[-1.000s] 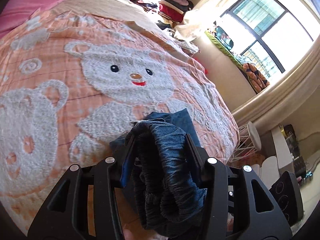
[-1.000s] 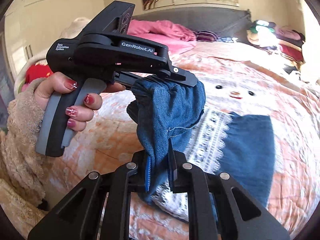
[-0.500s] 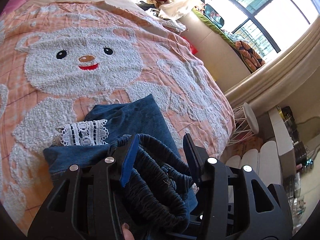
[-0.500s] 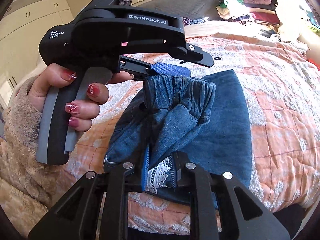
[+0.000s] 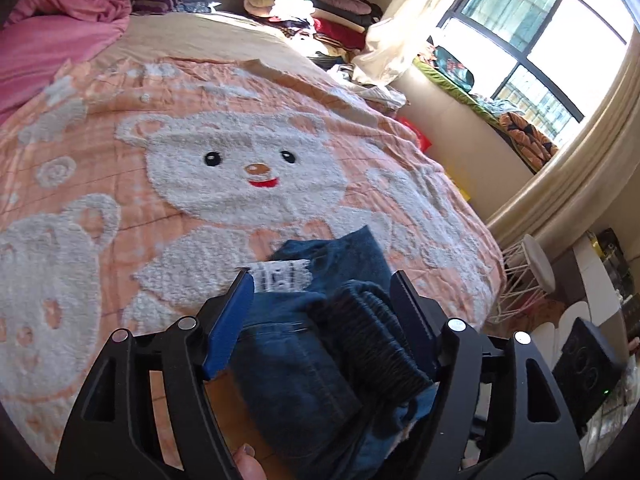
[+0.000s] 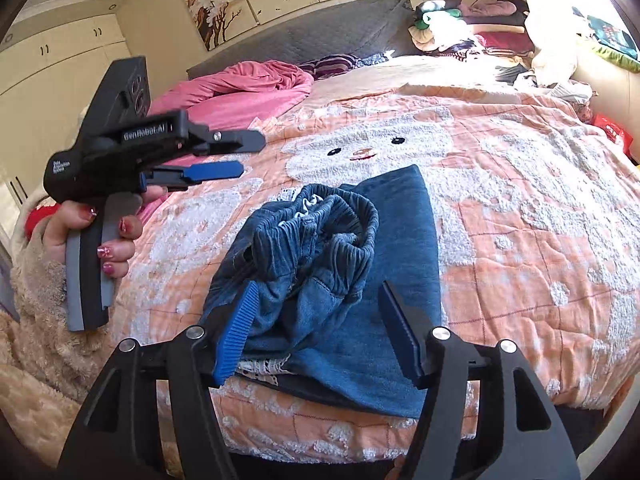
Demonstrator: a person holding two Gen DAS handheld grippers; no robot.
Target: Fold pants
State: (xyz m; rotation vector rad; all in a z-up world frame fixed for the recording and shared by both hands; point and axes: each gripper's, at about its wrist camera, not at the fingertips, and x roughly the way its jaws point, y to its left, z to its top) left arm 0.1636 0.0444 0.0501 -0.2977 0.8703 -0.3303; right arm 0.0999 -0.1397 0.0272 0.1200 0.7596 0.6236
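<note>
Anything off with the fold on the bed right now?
Yes. The pants lie on the bedspread with the waistband bunched in a heap on the flat legs, not a neat fold. Both the left claw and right claw are open.

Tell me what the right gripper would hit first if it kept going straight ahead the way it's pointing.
The right gripper is open, with the bunched waistband of the denim pants directly ahead between its fingers. It would likely meet that first, though depth is hard to judge.

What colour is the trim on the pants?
White lace trim on blue denim pants; clearest in the left wrist view.
</note>
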